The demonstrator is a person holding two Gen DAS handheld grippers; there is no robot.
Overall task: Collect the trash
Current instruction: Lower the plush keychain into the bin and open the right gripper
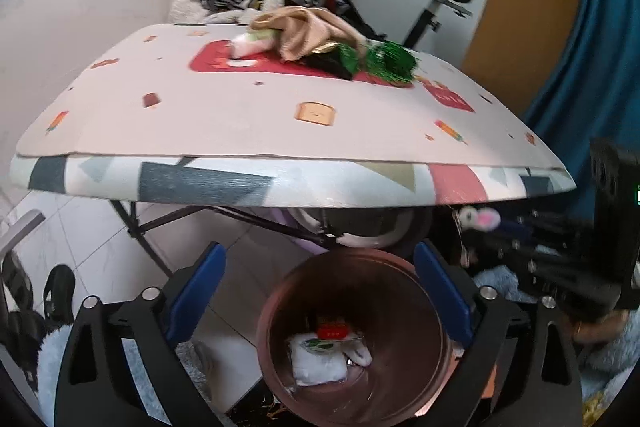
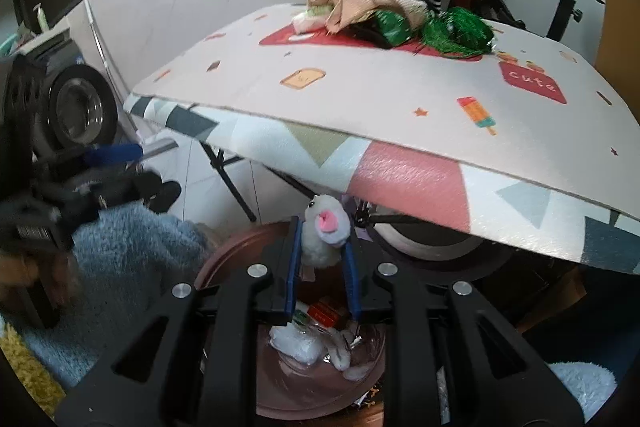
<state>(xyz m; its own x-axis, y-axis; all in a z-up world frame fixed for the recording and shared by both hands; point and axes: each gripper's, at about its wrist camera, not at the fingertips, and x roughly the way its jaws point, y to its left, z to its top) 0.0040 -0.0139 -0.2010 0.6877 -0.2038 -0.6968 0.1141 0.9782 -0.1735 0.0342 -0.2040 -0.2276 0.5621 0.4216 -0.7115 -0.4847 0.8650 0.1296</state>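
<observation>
Two handheld grippers over a round brown bin (image 1: pixel 352 339) on the floor, just below the near edge of a folding table (image 1: pixel 280 131) covered by a pale patterned mat. Left gripper (image 1: pixel 320 291) with blue-padded jaws spread wide and nothing between them, poised above the bin's rim. Right gripper (image 2: pixel 322 263) with jaws clamped on a small white plush scrap with a pink spot (image 2: pixel 325 231), held above the bin's opening. Inside the bin, white crumpled wrappers (image 1: pixel 320 359) and a red packet (image 1: pixel 331 330). On the table's far side, heaped clothes (image 1: pixel 304 27) and green tinsel (image 1: pixel 388 61).
</observation>
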